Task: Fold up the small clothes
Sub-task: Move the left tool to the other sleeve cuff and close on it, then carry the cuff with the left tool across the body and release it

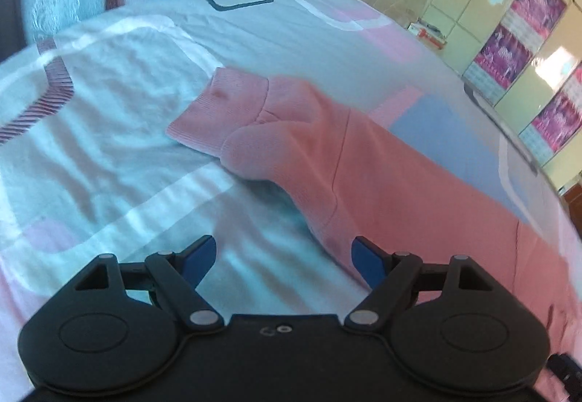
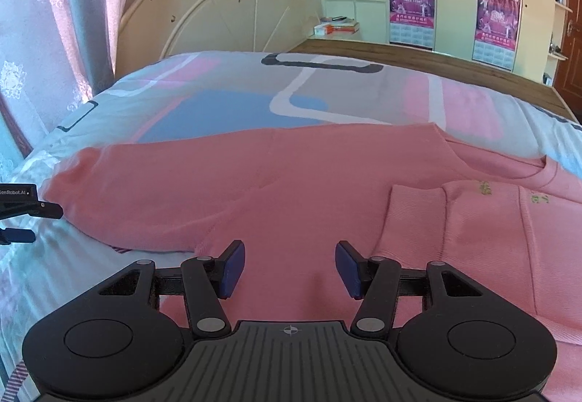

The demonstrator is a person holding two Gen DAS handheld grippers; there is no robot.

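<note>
- Left wrist view: bare bed sheet (image 1: 120, 147) lies from 9 to 12 o'clock; the pink sweater (image 1: 382, 176) fills 1 to 4 o'clock.
- Right wrist view: sweater (image 2: 254, 184) spans ahead; headboard (image 2: 225, 13) stands at 12 o'clock, curtain (image 2: 54, 20) at 10.

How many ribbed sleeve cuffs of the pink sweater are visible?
2: one cuff lies on the bedsheet in the left wrist view; another cuff lies folded over the sweater's chest in the right view.

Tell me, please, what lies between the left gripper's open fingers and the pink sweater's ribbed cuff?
In the left wrist view, only rumpled bedsheet lies between the left gripper and the cuff.
</note>
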